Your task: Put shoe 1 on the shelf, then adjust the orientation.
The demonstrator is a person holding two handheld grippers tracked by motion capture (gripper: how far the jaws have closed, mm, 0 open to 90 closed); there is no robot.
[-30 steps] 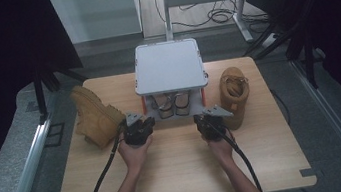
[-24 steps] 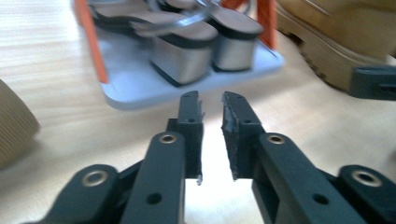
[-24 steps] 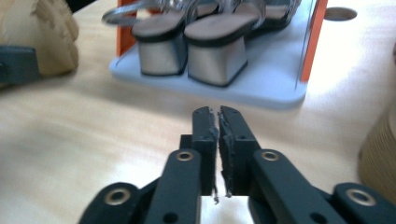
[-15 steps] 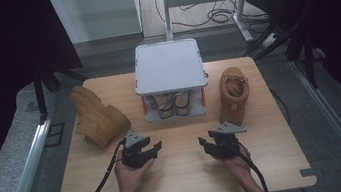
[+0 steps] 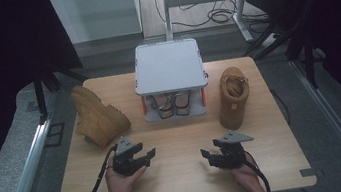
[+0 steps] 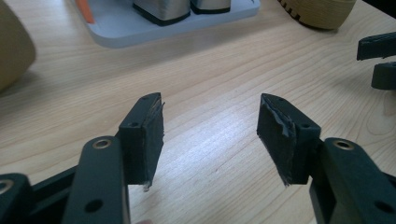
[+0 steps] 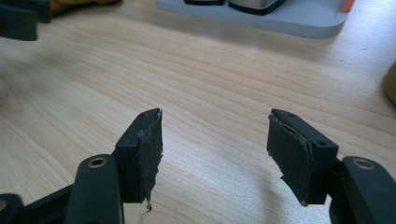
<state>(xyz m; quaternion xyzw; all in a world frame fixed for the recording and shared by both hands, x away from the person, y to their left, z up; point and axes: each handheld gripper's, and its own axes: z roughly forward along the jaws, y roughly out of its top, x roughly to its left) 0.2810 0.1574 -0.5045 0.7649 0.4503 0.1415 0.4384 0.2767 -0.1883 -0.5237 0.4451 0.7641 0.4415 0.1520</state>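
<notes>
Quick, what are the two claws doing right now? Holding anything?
Left gripper: open, nothing held, jaws just opened.
Right gripper: open, nothing held, jaws just opened.

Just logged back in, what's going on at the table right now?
A person holds a claw in each hand over the bare front of the table. The left claw and right claw have just been opening, and nothing sits between their jaws. A pair of shoes sits in the rack, with a boot on one side and another boot on the other.

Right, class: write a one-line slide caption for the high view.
Two open grippers, left and right, hover over the wooden table before a grey shoe rack flanked by two tan boots.
</notes>
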